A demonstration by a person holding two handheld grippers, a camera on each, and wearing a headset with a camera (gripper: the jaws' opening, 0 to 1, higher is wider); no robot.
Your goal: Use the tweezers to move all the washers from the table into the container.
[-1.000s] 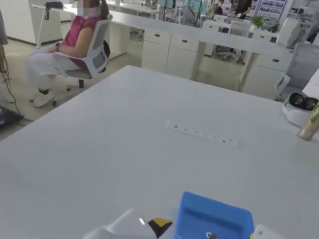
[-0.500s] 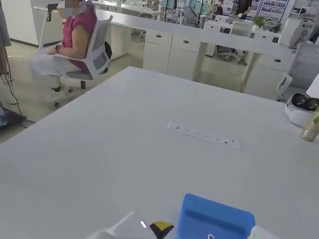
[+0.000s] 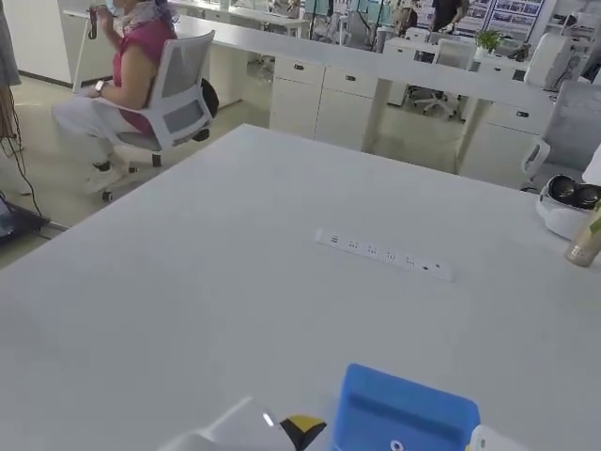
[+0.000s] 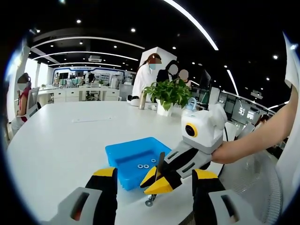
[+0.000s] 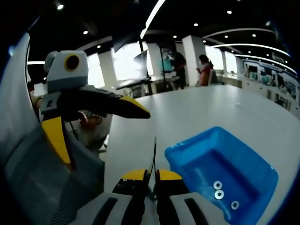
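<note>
Yellow-tipped black jaws of the right gripper (image 5: 153, 177) are pressed together on the tweezers (image 5: 154, 152), a thin dark strip that rises straight from between them in the right gripper view. In the left gripper view a hand (image 4: 226, 152) holds that gripper, and the tweezers slant down to the white table (image 4: 56, 140), their end just beside the near wall of the blue container (image 4: 123, 174); what is at the end is too small to tell. The left gripper (image 4: 154, 172) has its jaws spread wide apart with nothing between them. The container is a shallow open tray standing on the table, to the right of the tweezers in the right gripper view. Three washers (image 5: 218, 185) lie close together on its floor. In the head view the container sits at the bottom edge of the picture, with a gripper's yellow and black tip just to its left; I cannot tell which gripper it is. Farther out on the table lies a flat white power strip (image 3: 383, 254). A potted plant (image 4: 168, 93) stands at the table's far side, with people standing behind it. Another person (image 3: 131, 66) sits in a white chair beyond the table.
</note>
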